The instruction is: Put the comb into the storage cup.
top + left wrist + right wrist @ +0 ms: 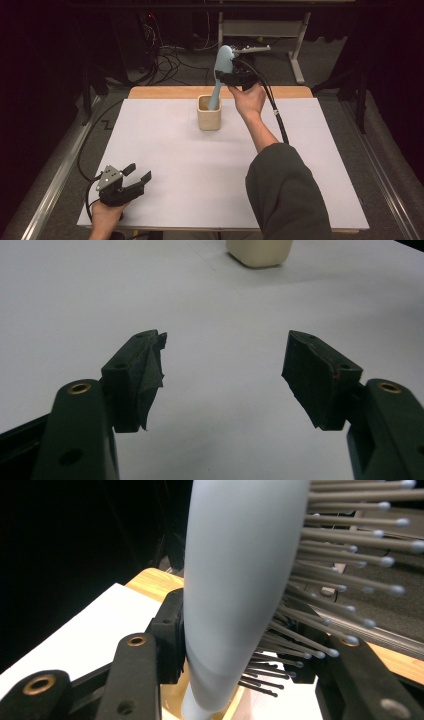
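Right hand-held gripper [231, 78] clamps the blue hairbrush [221, 67] standing in the cup [208, 119]; left hand-held gripper [137, 175] gapes.

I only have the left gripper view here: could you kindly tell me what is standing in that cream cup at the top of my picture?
Observer: A pale blue hairbrush stands handle-down in the cup, head up.
Operator: Thank you; is anything holding it?
Observer: Yes, the right tool is shut on the hairbrush at the base of its head, bristles against one jaw.
Operator: And where does my left tool sit on the table?
Observer: The left tool rests open at the near left corner of the white mat.
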Demonstrator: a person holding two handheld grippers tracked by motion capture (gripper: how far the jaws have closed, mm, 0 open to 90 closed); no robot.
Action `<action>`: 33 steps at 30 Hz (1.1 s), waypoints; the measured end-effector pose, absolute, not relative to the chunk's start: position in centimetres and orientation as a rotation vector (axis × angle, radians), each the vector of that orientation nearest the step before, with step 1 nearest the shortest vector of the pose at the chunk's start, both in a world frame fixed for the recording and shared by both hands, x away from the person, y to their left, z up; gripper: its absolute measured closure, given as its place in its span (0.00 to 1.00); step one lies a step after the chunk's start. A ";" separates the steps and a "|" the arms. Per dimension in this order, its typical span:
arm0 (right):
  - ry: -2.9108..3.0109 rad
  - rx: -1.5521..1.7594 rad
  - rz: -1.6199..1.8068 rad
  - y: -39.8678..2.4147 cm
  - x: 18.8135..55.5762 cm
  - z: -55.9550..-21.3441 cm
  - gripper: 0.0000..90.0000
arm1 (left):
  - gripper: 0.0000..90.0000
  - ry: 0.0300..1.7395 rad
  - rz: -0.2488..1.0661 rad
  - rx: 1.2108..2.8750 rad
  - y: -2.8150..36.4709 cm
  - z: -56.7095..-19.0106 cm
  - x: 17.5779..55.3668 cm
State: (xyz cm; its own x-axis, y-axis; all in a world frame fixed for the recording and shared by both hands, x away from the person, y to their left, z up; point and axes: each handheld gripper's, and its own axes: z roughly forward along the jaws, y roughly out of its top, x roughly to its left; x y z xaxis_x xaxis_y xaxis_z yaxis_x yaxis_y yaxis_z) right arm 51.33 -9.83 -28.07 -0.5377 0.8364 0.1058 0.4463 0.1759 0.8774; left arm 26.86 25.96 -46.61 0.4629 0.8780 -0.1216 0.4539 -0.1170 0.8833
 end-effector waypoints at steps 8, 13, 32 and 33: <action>2.079 1.203 1.296 -8.9 51.4 -28.8 0.59 | 0.36 1.139 0.547 1.745 26.0 -46.6 26.9; 2.086 1.210 1.292 -8.7 51.6 -29.2 0.59 | 0.36 1.137 0.547 1.744 26.0 -46.6 26.9; 2.106 1.251 1.262 -8.5 52.0 -31.3 0.58 | 0.36 1.139 0.545 1.748 26.0 -46.6 26.9; 2.109 1.252 1.259 -8.5 52.1 -31.4 0.58 | 0.36 1.138 0.546 1.748 26.0 -46.6 26.9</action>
